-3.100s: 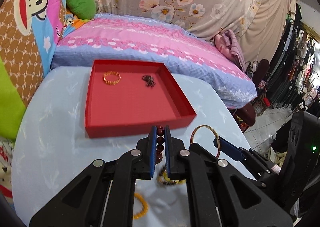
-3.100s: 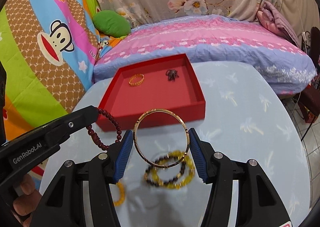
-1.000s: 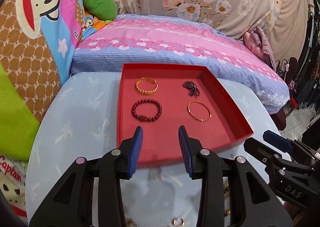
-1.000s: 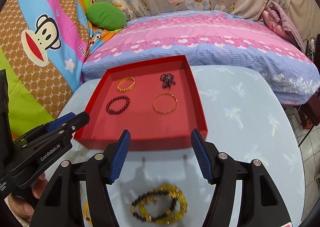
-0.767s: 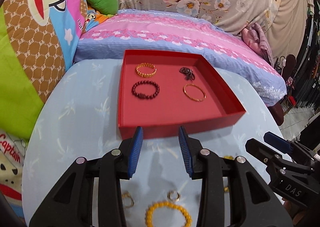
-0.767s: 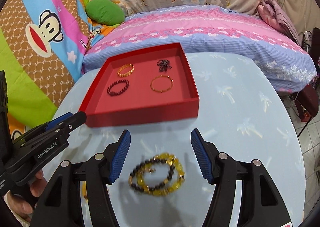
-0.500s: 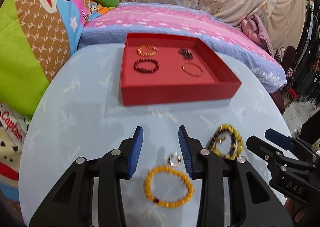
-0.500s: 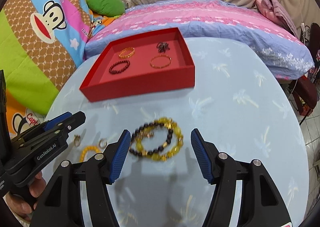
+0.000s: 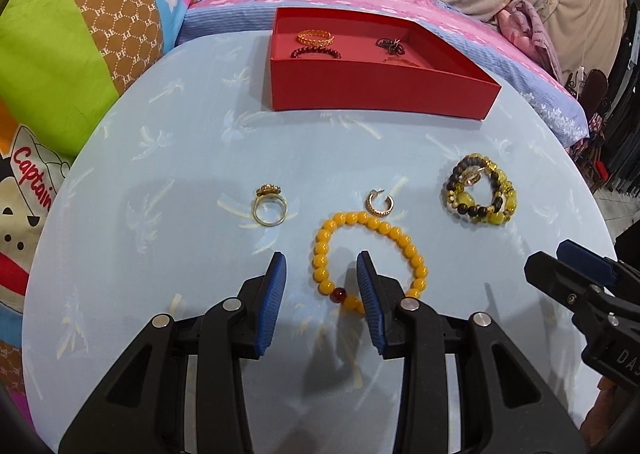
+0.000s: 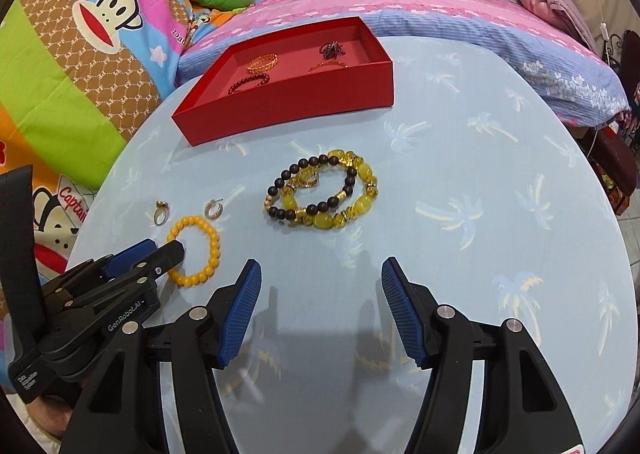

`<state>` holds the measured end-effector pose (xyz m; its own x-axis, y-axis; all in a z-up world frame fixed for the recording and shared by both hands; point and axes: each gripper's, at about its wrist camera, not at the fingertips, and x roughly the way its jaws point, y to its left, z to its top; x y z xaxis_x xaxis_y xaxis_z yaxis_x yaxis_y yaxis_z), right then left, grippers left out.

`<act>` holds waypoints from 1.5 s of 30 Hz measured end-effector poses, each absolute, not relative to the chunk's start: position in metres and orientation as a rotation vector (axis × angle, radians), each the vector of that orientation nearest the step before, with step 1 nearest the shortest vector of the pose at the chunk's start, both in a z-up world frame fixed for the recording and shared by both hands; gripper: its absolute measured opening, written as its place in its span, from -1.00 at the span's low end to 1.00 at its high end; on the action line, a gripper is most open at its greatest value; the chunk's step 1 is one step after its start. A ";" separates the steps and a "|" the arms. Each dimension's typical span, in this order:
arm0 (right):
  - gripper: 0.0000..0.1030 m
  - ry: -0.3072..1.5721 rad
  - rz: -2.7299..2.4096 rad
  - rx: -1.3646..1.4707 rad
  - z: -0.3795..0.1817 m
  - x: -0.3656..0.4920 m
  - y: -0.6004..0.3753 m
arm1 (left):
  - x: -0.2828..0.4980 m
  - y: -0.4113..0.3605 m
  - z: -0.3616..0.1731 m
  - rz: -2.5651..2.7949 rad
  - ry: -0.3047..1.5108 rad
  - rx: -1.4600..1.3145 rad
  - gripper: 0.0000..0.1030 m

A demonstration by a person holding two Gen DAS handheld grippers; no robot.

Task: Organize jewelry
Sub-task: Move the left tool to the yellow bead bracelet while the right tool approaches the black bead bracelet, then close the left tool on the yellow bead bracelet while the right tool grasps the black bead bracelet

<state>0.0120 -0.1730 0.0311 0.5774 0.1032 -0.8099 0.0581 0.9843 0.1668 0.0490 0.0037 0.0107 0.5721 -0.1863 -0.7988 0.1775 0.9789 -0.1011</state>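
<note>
One red tray at upper centre, four pieces inside. Loose on the table: one orange bead bracelet at lower centre, one gold ring, one hoop earring, and at right two bead bracelets tangled around one small gold piece.

Bare tablecloth right of bracelets

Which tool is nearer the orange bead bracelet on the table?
Left. The left tool is open right at the orange bead bracelet, one finger over its loop. The right tool is off to the bracelet's right, facing the black-and-yellow bracelets.
</note>
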 end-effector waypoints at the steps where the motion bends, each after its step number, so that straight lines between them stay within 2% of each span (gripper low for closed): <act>1: 0.18 0.958 0.027 0.182 0.030 0.011 -0.172 | 0.048 0.003 0.010 -0.211 0.933 0.001 -0.33; 6: 0.18 0.960 0.030 0.179 0.030 0.010 -0.170 | 0.047 -0.001 0.010 -0.213 0.918 0.032 -0.37; 9: 0.18 0.958 0.030 0.179 0.029 0.010 -0.170 | 0.044 -0.006 0.009 -0.217 0.908 0.054 -0.61; 11: 0.18 0.959 0.030 0.178 0.029 0.010 -0.169 | 0.044 -0.006 0.009 -0.222 0.906 0.060 -0.84; 12: 0.18 0.960 0.029 0.178 0.029 0.010 -0.169 | 0.044 -0.006 0.010 -0.226 0.909 0.055 -0.86; 25: 0.14 0.943 0.022 0.187 0.030 0.027 -0.174 | 0.052 -0.006 0.013 -0.221 0.927 0.028 -0.86; 33: -0.13 0.940 0.024 0.197 0.028 0.052 -0.173 | 0.061 -0.004 0.012 -0.216 0.938 0.022 -0.86; 35: -0.27 0.945 0.021 0.202 0.026 0.059 -0.174 | 0.063 -0.005 0.011 -0.217 0.940 0.022 -0.86; 41: -0.49 0.973 0.011 0.212 0.016 0.073 -0.178 | 0.067 -0.007 0.011 -0.221 0.940 0.021 -0.86; 45: -0.56 0.983 0.007 0.211 0.010 0.077 -0.180 | 0.069 -0.008 0.010 -0.222 0.940 0.019 -0.86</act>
<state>0.0765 -0.1798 0.0098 0.5565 0.1013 -0.8247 0.0889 0.9796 0.1803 0.0692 -0.0084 0.0104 0.5690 -0.1811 -0.8021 0.1974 0.9770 -0.0805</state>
